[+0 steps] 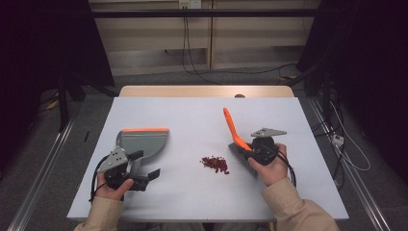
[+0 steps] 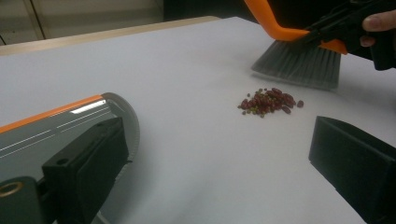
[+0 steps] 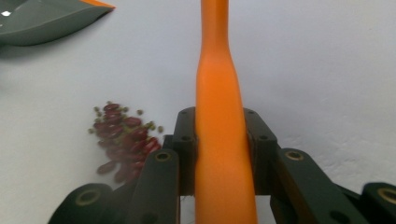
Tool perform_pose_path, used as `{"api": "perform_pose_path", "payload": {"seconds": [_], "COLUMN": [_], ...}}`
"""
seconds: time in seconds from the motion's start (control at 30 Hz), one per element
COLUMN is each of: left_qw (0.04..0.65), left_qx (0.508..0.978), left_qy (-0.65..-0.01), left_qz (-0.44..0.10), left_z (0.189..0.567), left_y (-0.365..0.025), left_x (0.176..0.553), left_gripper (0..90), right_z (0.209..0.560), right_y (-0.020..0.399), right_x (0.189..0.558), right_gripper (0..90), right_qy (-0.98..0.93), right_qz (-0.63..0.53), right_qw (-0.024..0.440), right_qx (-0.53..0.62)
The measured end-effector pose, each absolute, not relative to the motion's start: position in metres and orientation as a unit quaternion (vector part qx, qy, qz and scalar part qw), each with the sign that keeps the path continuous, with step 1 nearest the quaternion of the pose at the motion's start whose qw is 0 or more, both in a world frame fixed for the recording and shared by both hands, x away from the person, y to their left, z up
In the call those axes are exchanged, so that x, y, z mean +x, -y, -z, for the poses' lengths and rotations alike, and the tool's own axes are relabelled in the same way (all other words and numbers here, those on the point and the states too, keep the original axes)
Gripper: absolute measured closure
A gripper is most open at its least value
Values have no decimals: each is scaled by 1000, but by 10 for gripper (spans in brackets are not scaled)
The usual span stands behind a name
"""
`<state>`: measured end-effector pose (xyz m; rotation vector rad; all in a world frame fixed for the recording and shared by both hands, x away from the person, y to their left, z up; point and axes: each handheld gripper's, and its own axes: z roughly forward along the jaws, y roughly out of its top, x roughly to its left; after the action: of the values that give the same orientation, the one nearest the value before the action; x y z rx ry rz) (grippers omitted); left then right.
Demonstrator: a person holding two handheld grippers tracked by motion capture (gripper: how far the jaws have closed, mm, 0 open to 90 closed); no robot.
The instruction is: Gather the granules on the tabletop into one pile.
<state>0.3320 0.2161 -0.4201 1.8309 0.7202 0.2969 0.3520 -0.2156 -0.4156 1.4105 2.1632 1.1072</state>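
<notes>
right gripper (image 3: 219,135) pinching orange-handled grey-bristle brush (image 1: 236,139), frame centre-right; left gripper (image 1: 144,175) jaws spread by grey orange-lipped dustpan (image 1: 142,142). tip: short low strokes, nudge red bean pile (image 1: 214,164) leftward.

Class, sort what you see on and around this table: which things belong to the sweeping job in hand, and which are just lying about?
In the job:
- brush, clamped in the right gripper
- dustpan, at the left gripper
- pile of red beans
- white table

Lying about:
- cables on the floor behind the table
- white plug on the floor at right
</notes>
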Motion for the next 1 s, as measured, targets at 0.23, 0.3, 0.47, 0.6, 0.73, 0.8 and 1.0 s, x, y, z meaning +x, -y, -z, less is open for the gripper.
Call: {"api": "perform_pose_path", "payload": {"seconds": [0.23, 0.3, 0.47, 0.6, 0.73, 0.8, 1.0], "left_qw": [544, 544, 544, 544, 543, 543, 543], "left_qx": [773, 773, 773, 773, 773, 773, 774], "left_qy": [-301, -301, -301, -301, -301, -301, -300], "left_qz": [-126, -126, -127, -127, -126, -127, -127], "left_z": [419, 419, 419, 419, 419, 419, 419], "left_y": [-214, -214, -214, -214, -213, -212, -211], "left_x": [331, 331, 330, 330, 331, 331, 331], "left_gripper": [45, 45, 45, 45, 45, 45, 45], "right_z": [410, 406, 394, 394, 395, 397, 410], "right_y": [205, 203, 205, 209, 216, 218, 216], "right_x": [333, 327, 313, 300, 287, 283, 291], "right_gripper": [712, 712, 713, 712, 713, 713, 713], "right_qy": [-771, -785, -800, -812, -818, -822, -824], "right_qz": [-407, -400, -404, -399, -395, -389, -374], "right_qw": [141, 131, 111, 92, 83, 80, 88], "right_qx": [469, 454, 430, 416, 411, 409, 415]}}
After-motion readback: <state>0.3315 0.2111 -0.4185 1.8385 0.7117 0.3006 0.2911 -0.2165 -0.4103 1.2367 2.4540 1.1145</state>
